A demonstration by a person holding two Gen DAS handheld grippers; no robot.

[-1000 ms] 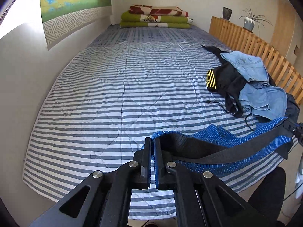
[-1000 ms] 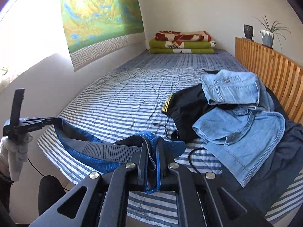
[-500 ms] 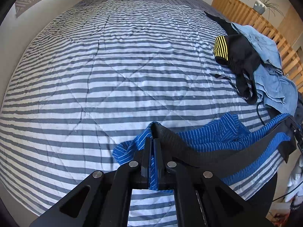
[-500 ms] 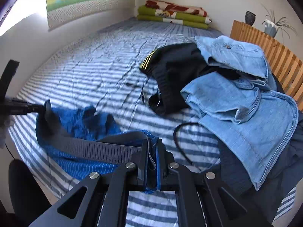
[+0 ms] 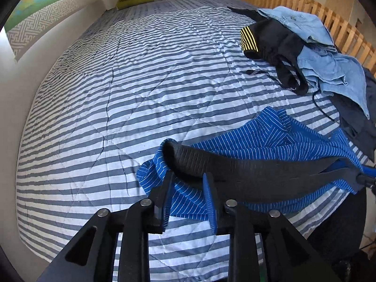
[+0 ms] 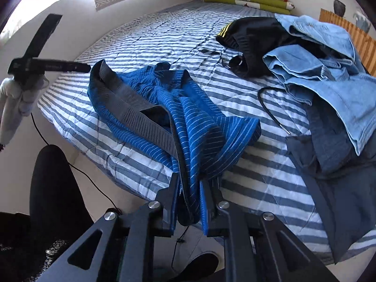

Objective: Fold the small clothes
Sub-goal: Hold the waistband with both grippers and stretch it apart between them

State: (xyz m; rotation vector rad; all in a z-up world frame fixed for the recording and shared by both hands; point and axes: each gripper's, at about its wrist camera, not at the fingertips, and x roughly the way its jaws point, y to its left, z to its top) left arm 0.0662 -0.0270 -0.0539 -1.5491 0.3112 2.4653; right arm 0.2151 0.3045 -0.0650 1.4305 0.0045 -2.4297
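Right claw parted, blue striped shorts between fingers

Both grippers low, jaws parted.
Left gripper fingers spread, pointing forward and down; right gripper likewise (narrower gap). Gloved left hand grips the handle.

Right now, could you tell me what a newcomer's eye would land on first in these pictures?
Probably the bright blue pinstriped shorts with the grey waistband, lying crumpled at the near edge of the striped bed, with the left gripper and right gripper open around the fabric. Next, the heap of light denim and black clothes by the wooden slat rail.
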